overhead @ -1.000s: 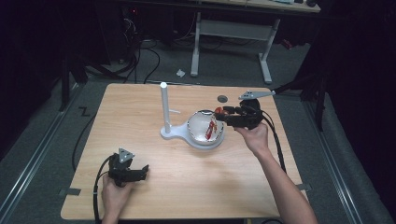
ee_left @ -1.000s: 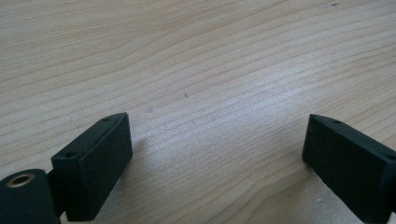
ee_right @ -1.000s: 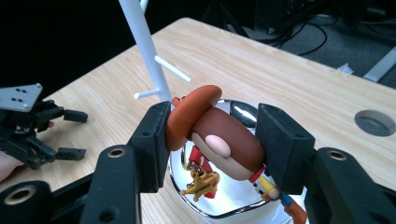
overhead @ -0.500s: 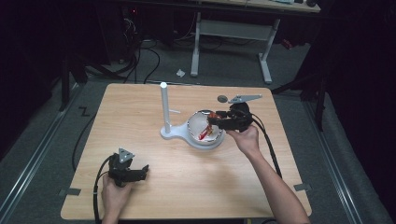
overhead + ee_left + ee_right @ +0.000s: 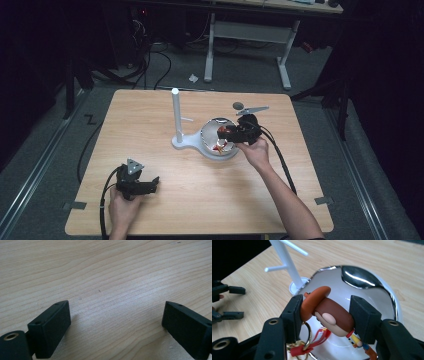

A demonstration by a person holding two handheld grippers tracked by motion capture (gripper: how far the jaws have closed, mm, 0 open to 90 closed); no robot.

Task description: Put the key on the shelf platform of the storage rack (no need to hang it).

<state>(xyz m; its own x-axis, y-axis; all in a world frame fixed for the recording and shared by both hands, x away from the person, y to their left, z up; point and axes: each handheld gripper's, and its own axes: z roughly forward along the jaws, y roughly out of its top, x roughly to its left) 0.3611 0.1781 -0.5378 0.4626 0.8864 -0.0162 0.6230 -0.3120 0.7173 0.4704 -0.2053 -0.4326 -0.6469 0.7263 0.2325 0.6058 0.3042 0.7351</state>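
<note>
Change: the right gripper [image 5: 231,134] has been carried leftward from the bowl's far right edge, so that its jaws are now held over the bowl's middle; the left gripper [image 5: 148,185] has been left where it was.
Right gripper: its jaws are pressed against a cowboy figure keychain [image 5: 329,313], which is pinched across the head, the orange hat brim lying against one jaw and the neck end near the other.
Keychain: it is held above the inside of the silver bowl [image 5: 372,287]; a metal ring [image 5: 306,338] and a red tag [image 5: 298,350] are seen hanging beneath it, and its reflection is caught in the polished metal.
Bowl: it is seated on a white stand [image 5: 183,143], from which a white post [image 5: 175,112] with thin side pegs rises just beside the rim.
Left gripper: its jaws are spread wide, with bare wood seen between them; it is rested low on the wooden table [image 5: 150,115], near the front left corner, well apart from the bowl.
Beyond the bowl: a small dark disc [image 5: 238,105] lies on the table near the far edge.
</note>
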